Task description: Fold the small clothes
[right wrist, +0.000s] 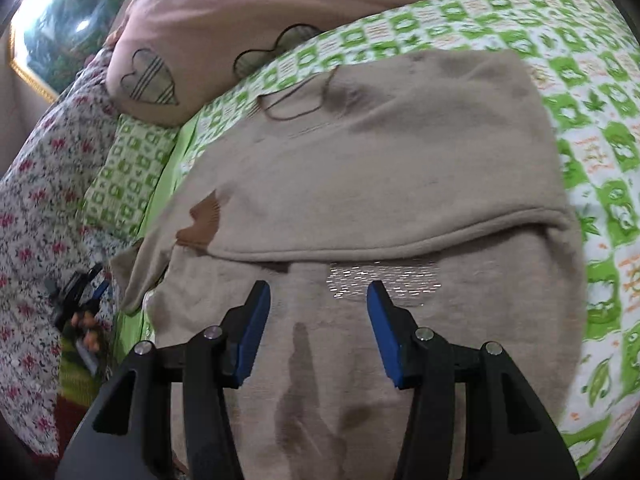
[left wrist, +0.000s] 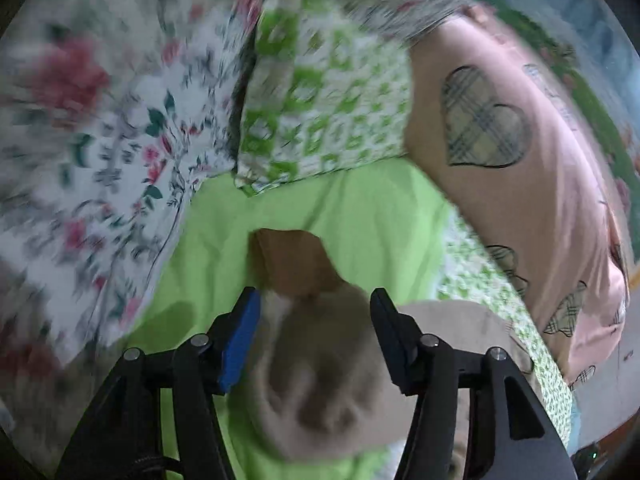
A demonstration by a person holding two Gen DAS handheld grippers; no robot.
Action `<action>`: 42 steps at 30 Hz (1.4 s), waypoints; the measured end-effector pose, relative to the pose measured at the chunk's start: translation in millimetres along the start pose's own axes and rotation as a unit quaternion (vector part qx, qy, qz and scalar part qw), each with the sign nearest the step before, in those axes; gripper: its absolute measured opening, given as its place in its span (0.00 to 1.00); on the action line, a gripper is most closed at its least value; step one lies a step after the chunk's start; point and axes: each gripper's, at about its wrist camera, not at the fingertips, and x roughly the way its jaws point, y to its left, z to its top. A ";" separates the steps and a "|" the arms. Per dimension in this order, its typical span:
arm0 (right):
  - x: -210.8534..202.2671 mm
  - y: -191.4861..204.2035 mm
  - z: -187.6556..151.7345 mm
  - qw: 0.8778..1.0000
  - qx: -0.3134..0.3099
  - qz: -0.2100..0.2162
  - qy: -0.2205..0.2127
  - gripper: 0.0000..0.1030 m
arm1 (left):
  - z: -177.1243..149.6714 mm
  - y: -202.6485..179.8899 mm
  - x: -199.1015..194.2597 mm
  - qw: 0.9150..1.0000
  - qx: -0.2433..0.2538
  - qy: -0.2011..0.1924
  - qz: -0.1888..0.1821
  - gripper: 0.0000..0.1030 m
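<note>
The small garment [right wrist: 380, 168] is beige with a brown cuff [left wrist: 294, 262] and darker smudges. It lies on a sheet [right wrist: 600, 128] checked in bright green and white with orange marks. The pillow [left wrist: 516, 168] is dusty pink with plaid hearts. The bedcover [left wrist: 120, 128] is white with red flowers and dark green leaves.

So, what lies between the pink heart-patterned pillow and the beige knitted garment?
In the right wrist view, a strip of green-and-white checked bedsheet separates the pink heart-patterned pillow from the beige knitted garment; nothing else lies there.
</note>
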 end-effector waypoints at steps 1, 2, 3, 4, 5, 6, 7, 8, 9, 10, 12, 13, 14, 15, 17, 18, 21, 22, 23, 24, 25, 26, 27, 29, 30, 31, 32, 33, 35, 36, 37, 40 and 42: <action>2.3 2.0 0.7 1.000 -0.002 0.001 0.002 0.50 | 3.2 5.4 14.1 1.000 -0.001 0.016 0.011 0.54; 4.5 4.7 -0.2 1.000 -0.004 0.002 0.005 0.50 | 6.1 12.5 32.4 0.999 0.000 0.040 0.020 0.53; 6.2 6.1 -0.8 1.000 -0.005 0.003 0.008 0.50 | 5.6 20.8 47.2 0.998 -0.003 0.062 0.025 0.52; 7.6 7.1 -1.3 1.000 -0.005 0.003 0.010 0.50 | 2.2 23.5 56.1 0.997 -0.005 0.074 0.028 0.49; 9.0 7.8 -2.0 1.000 -0.004 0.003 0.012 0.50 | 1.2 26.0 60.8 0.997 -0.002 0.068 0.027 0.46; 9.4 8.1 -3.0 1.000 -0.005 0.003 0.013 0.50 | 1.8 25.8 60.3 0.998 0.003 0.057 0.023 0.41; 9.9 8.6 -3.8 1.000 -0.005 0.003 0.014 0.50 | 3.5 26.0 59.5 0.998 0.002 0.058 -0.006 0.12; 9.8 8.2 -4.4 1.000 -0.004 0.003 0.015 0.50 | 4.0 26.3 58.0 0.998 -0.004 0.061 -0.030 0.06; 8.8 8.3 -4.2 1.000 -0.003 0.003 0.015 0.50 | 4.0 24.6 54.1 0.997 -0.004 0.055 -0.045 0.06; 8.2 7.6 -4.1 1.000 -0.001 0.003 0.014 0.50 | 2.8 17.6 46.1 0.998 0.009 0.044 -0.049 0.06; 5.4 5.5 -4.7 1.000 0.003 0.005 0.011 0.50 | -1.0 -6.3 23.7 0.997 0.040 0.018 -0.064 0.05; 3.5 4.5 -5.0 1.000 0.005 0.007 0.008 0.50 | -2.8 -17.5 15.1 0.996 0.044 0.009 -0.075 0.05; 0.5 3.1 -5.1 1.000 0.007 0.008 0.003 0.50 | -5.1 -30.8 5.2 0.995 0.048 -0.001 -0.091 0.05; -2.4 1.5 -4.8 1.000 0.009 0.009 -0.001 0.50 | -9.3 -52.0 -6.9 0.992 0.057 -0.011 -0.114 0.05; -10.1 -2.2 -4.4 1.000 0.015 0.012 -0.011 0.50 | -17.4 -89.2 -19.3 0.986 0.076 -0.020 -0.145 0.05; -13.5 -3.4 -4.2 1.000 0.018 0.015 -0.015 0.50 | -25.5 -117.6 -25.5 0.981 0.091 -0.023 -0.170 0.05; -27.0 -8.4 -4.5 0.999 0.023 0.018 -0.030 0.50 | -52.2 -186.6 -33.6 0.965 0.122 -0.021 -0.231 0.05; -32.4 -11.2 -4.5 0.999 0.025 0.019 -0.036 0.50 | -62.9 -211.3 -32.2 0.959 0.131 -0.015 -0.252 0.05; -37.1 -14.4 -4.5 0.999 0.028 0.018 -0.040 0.50 | -78.1 -240.0 -29.7 0.950 0.141 -0.007 -0.278 0.05; -43.4 -19.6 -4.5 0.998 0.034 0.016 -0.047 0.50 | -95.9 -269.2 -26.0 0.942 0.156 0.003 -0.297 0.05; -47.7 -24.0 -3.7 0.998 0.040 0.016 -0.051 0.50 | -107.5 -287.1 -22.4 0.937 0.166 0.009 -0.308 0.05; -54.0 -29.9 -3.6 0.997 0.047 0.014 -0.058 0.50 | -125.4 -311.3 -17.2 0.929 0.178 0.019 -0.324 0.05; -59.0 -34.9 -3.2 0.997 0.052 0.012 -0.063 0.50 | -146.3 -336.6 -8.8 0.920 0.187 0.036 -0.342 0.05; -70.7 -46.1 -3.3 0.995 0.064 0.005 -0.076 0.50 | -178.7 -367.1 4.3 0.908 0.198 0.060 -0.365 0.05; -78.0 -53.6 -3.8 0.994 0.072 -0.001 -0.084 0.50 | -201.2 -386.7 14.4 0.901 0.213 0.072 -0.370 0.05; -82.0 -58.2 -3.7 0.993 0.077 -0.005 -0.089 0.50 | -214.7 -399.3 20.3 0.898 0.225 0.077 -0.371 0.05; -88.2 -66.0 -4.2 0.992 0.086 -0.011 -0.096 0.50 | -237.5 -413.7 32.4 0.894 0.240 0.091 -0.369 0.05; -93.3 -73.2 -4.9 0.990 0.093 -0.016 -0.102 0.50 | -254.4 -422.4 44.1 0.891 0.248 0.104 -0.365 0.05; -100.7 -84.8 -5.5 0.988 0.105 -0.026 -0.109 0.50 | -283.1 -436.0 66.2 0.888 0.259 0.131 -0.356 0.05; -103.7 -89.5 -6.0 0.987 0.111 -0.029 -0.112 0.50 | -297.8 -438.6 77.6 0.887 0.264 0.148 -0.349 0.05; -106.0 -94.2 -6.0 0.986 0.116 -0.029 -0.114 0.50 | -307.9 -438.6 86.0 0.885 0.269 0.160 -0.344 0.06; -107.5 -99.8 -4.3 0.984 0.124 -0.037 -0.118 0.50 | -323.8 -431.1 101.6 0.881 0.282 0.193 -0.328 0.06; -104.6 -97.8 -1.3 0.985 0.123 -0.039 -0.118 0.53 | -324.3 -422.8 99.9 0.878 0.286 0.205 -0.324 0.07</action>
